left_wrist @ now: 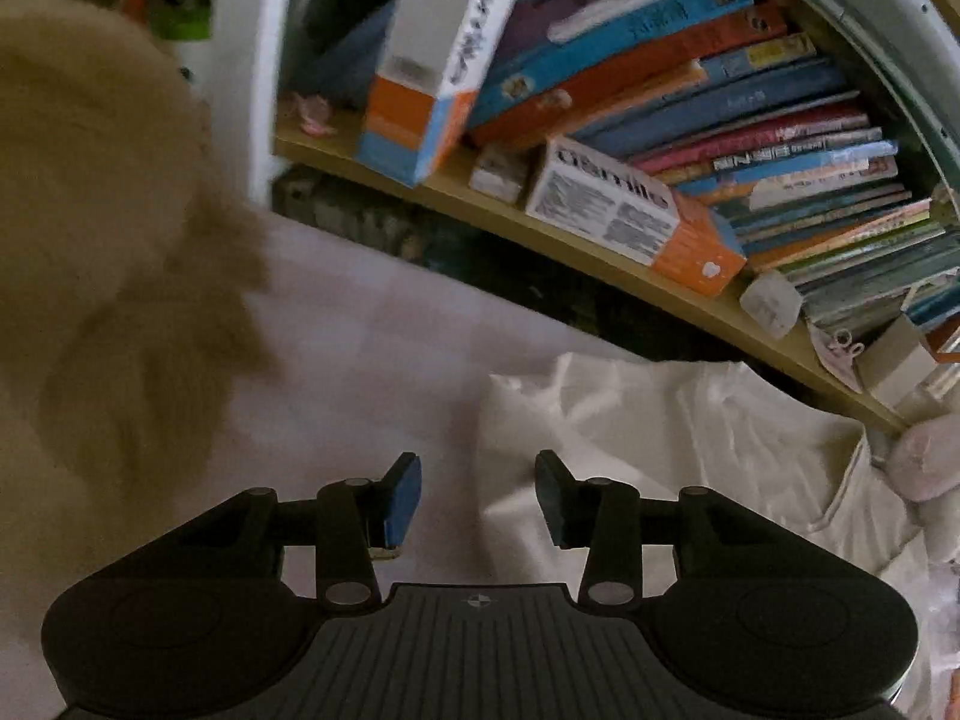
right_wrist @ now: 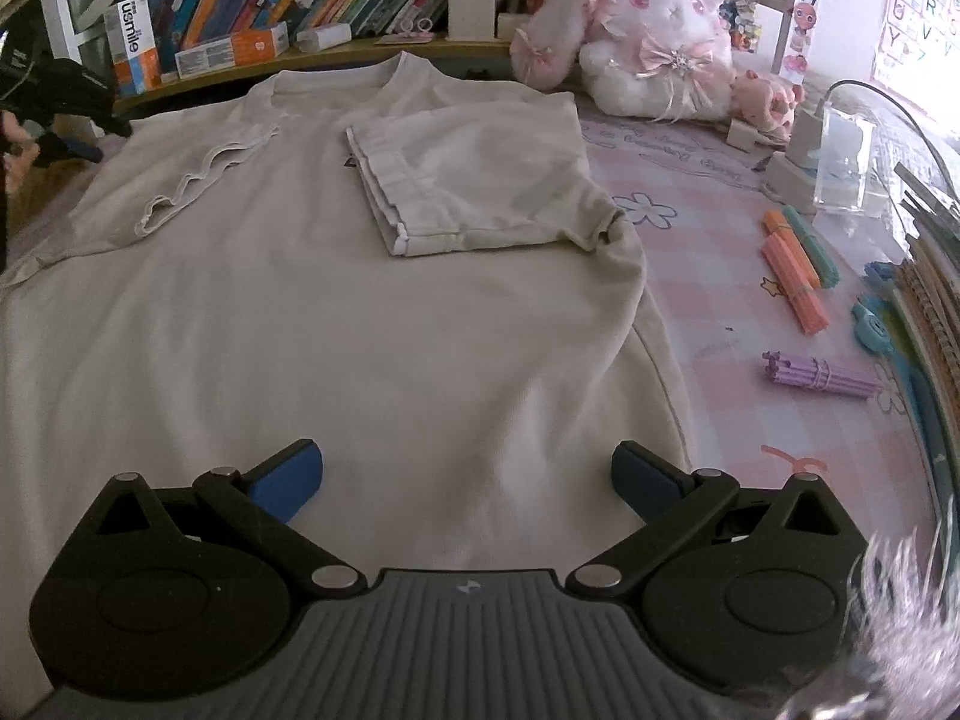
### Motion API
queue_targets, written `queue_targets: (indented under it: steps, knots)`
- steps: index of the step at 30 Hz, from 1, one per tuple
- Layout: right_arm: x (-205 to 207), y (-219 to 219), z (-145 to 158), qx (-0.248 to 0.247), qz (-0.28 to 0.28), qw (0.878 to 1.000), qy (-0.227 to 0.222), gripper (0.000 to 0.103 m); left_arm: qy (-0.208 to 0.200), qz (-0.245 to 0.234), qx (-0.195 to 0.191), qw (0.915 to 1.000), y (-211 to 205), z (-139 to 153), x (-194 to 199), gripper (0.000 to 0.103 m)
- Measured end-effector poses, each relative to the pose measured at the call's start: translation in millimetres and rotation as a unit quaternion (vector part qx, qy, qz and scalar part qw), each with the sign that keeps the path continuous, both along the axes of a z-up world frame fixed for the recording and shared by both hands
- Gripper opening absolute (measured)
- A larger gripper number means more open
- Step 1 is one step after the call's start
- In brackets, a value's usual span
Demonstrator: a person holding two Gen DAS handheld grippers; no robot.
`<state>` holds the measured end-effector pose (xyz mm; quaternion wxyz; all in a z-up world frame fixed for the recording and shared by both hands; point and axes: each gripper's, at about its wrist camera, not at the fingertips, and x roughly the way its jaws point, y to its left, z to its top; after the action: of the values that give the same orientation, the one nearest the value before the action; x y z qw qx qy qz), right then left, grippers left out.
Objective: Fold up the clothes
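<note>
- Readable print: "usmile" on the upright toothpaste-style box (right_wrist: 133, 42); a second such box (right_wrist: 234, 51) lies flat beside it on the shelf (right_wrist: 336, 55).
- Clear container (right_wrist: 843, 159) at right; contents cannot be told.
- Stick bundles: three, namely orange (right_wrist: 793, 285), green (right_wrist: 811, 246) and purple (right_wrist: 822, 378).
- White T-shirt (right_wrist: 336, 312): spread flat on the bed, both sleeves folded inward.
- Left gripper (left_wrist: 478, 495): jaws apart, nothing between them, over the sheet beside the shirt.
- Right gripper (right_wrist: 467, 483): jaws wide, released, above the shirt hem.

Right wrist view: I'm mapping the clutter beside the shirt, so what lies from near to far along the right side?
Purple stick bundle → orange stick bundle → clear box → white plush rabbit.
</note>
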<state>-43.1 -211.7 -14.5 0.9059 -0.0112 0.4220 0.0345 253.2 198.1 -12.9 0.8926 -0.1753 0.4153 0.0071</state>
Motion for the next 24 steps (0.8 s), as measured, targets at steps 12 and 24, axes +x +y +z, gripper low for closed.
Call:
queue_targets:
  steps: [12, 24]
  knots:
    - [1, 1, 0, 0.000, -0.009, 1.000, 0.003, 0.103, 0.001, -0.006, 0.081, 0.9967, 11, 6, 45, 0.000]
    - [3, -1, -1, 0.000, -0.011, 1.000, 0.007, 0.103, 0.006, 0.002, 0.108, 0.9941, 17, 2, 35, 0.008]
